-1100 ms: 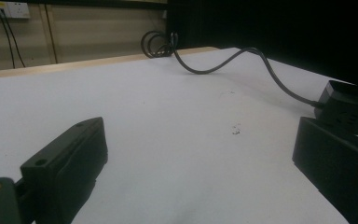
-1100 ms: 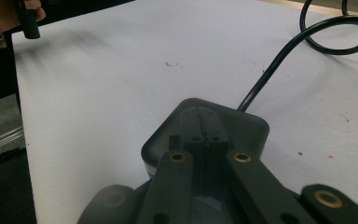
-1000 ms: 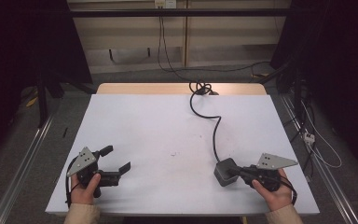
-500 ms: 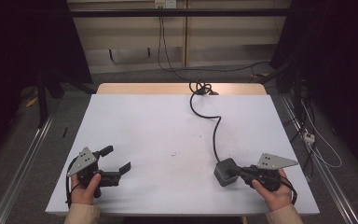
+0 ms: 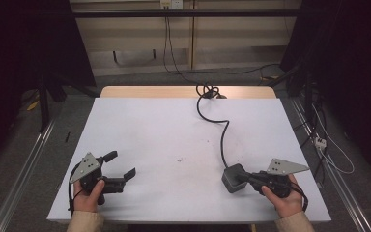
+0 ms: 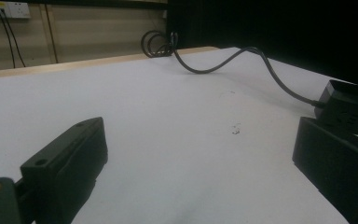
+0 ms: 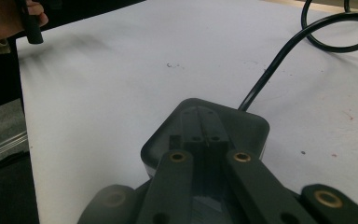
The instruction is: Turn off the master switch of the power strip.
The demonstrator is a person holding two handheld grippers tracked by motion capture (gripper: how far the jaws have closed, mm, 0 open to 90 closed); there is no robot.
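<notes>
High view: the left gripper rests near the front left corner of the white table, jaws spread with nothing between them. The right gripper, jaws drawn together, touches the power adapter near the front right; its cable runs to the far edge.

Left gripper view: jaws wide apart; the adapter lies beyond, at right.

Right gripper view: closed jaws rest over the adapter; whether they clamp it cannot be told.
</notes>
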